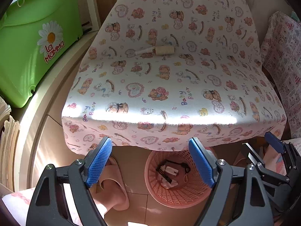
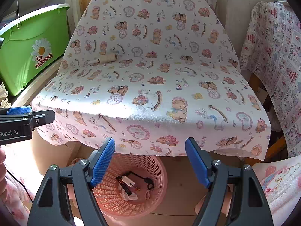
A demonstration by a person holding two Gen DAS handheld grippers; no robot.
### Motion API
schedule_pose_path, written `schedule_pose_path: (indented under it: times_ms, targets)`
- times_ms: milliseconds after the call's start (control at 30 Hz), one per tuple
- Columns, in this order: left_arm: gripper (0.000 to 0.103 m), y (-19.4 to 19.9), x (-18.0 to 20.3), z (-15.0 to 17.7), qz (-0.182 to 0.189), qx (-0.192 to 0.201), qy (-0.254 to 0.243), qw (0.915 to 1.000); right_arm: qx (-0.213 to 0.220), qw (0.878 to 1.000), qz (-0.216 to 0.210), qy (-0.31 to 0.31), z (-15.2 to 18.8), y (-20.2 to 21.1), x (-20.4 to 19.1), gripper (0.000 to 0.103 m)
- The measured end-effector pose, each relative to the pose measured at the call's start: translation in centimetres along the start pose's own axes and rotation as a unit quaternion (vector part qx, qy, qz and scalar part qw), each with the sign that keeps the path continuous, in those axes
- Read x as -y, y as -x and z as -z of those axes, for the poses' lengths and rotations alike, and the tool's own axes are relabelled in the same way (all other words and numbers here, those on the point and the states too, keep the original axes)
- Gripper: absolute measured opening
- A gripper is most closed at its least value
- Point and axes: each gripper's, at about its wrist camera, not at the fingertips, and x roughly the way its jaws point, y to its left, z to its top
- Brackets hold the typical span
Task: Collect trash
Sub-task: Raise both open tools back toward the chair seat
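Note:
A cream spool of thread (image 1: 159,50) lies on the table covered with a bear-print cloth (image 1: 169,86); it also shows in the right wrist view (image 2: 106,58). A pink mesh basket (image 1: 169,194) stands on the floor below the table's front edge, with several scraps inside (image 1: 168,173); the basket (image 2: 150,169) and scraps (image 2: 129,186) also show in the right wrist view. My left gripper (image 1: 151,162) is open and empty above the basket. My right gripper (image 2: 150,163) is open and empty above the basket, right of the left one.
A green plastic tub (image 1: 32,43) marked "La Mamma" sits on a shelf at the left. A second cloth-covered piece of furniture (image 2: 276,56) stands at the right. A pink slipper (image 1: 112,184) lies on the floor left of the basket.

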Motion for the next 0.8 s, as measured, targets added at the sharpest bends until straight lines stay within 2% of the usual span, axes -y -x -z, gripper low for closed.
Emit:
schedule_pose_path:
  times_ms: [133,233,300,367,500,567,667,800]
  targets:
    - [0.088,0.8,0.1,-0.1,-0.003,0.029,-0.004,0.9996,0.002,1.0,0.004,0.002,-0.1,0.0,-0.2,0.079]
    - [0.091,1.0,-0.1,-0.5,0.002,0.029,0.007,0.9995,0.004,1.0,0.004,-0.001,-0.3,0.3,-0.1,0.079]
    - [0.092,1.6,-0.1,-0.9,0.005,0.043,0.009,0.999,0.01,1.0,0.006,-0.002,-0.6,0.7,0.0,0.079]
    - [0.096,2.3,0.0,-1.5,-0.002,0.057,0.014,0.9983,0.019,1.0,0.01,-0.003,-0.9,1.3,0.1,0.079]
    - [0.1,3.7,0.2,-3.4,0.039,0.071,0.048,0.9956,0.04,0.999,0.017,0.016,-1.8,2.9,0.0,0.079]
    - [0.102,4.3,0.7,-4.3,0.047,0.086,0.046,0.9942,0.053,0.998,0.022,0.024,-2.6,3.7,0.0,0.081]
    - [0.102,4.8,1.2,-5.7,0.004,0.106,0.021,0.9941,0.062,0.998,-0.002,0.003,-4.3,4.6,0.8,0.084]
    - [0.102,4.6,-0.1,-8.1,0.026,0.087,0.024,0.9956,0.054,0.997,-0.044,-0.02,-7.4,4.7,2.0,0.084]
